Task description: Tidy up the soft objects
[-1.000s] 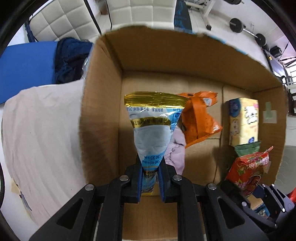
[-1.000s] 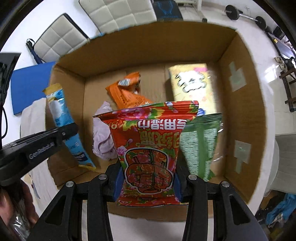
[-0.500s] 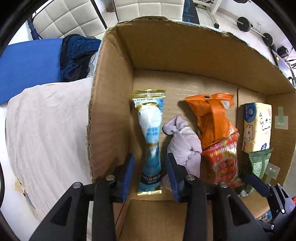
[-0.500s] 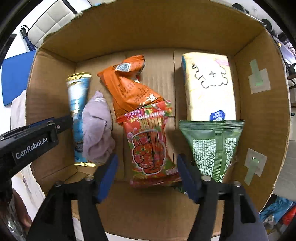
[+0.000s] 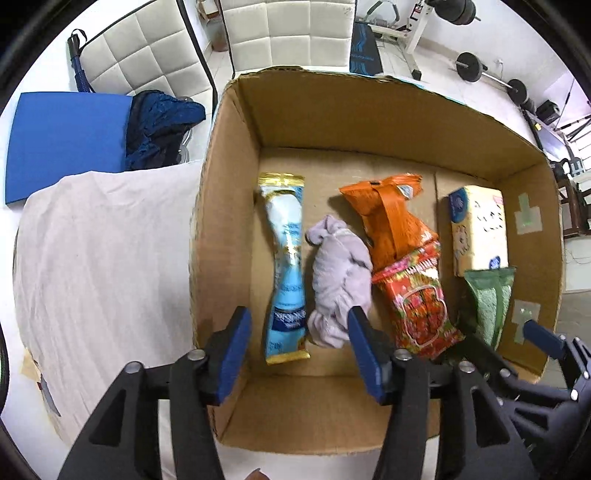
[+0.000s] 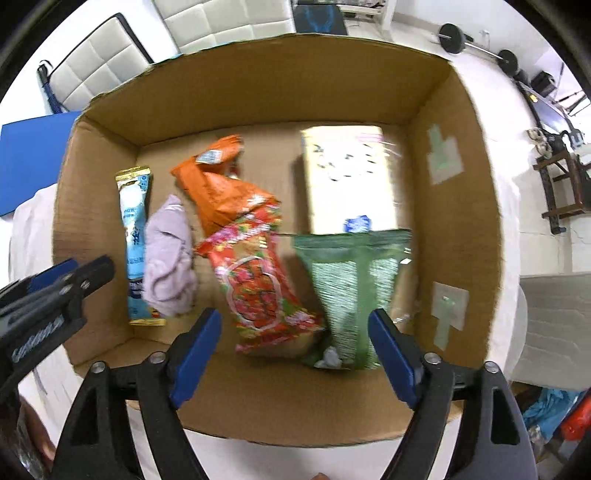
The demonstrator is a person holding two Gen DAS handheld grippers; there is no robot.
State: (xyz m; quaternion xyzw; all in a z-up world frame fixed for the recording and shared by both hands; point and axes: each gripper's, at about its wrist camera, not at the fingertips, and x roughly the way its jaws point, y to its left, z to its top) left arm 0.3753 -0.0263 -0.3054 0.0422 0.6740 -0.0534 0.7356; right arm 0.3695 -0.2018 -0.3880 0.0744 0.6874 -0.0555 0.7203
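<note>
An open cardboard box (image 5: 229,206) (image 6: 454,184) holds soft items lying flat on its floor. From left: a light blue packet (image 5: 288,273) (image 6: 135,236), a lilac cloth bundle (image 5: 340,280) (image 6: 168,258), an orange pouch (image 5: 391,218) (image 6: 221,192), a red snack bag (image 5: 417,306) (image 6: 258,288), a green bag (image 5: 487,302) (image 6: 351,291) and a yellow tissue pack (image 5: 476,229) (image 6: 351,177). My left gripper (image 5: 299,358) is open and empty above the blue packet. My right gripper (image 6: 295,354) is open and empty above the red and green bags.
The box stands on a white cloth-covered surface (image 5: 99,258). A blue mat (image 5: 62,136) with dark blue clothing (image 5: 159,125) lies beyond it. White padded chairs (image 5: 288,33) and gym weights (image 5: 480,70) are on the floor behind.
The left gripper let go of the blue packet and the right let go of the red bag; both items now lie in the box. Both grippers opened wide and pulled back upward.
</note>
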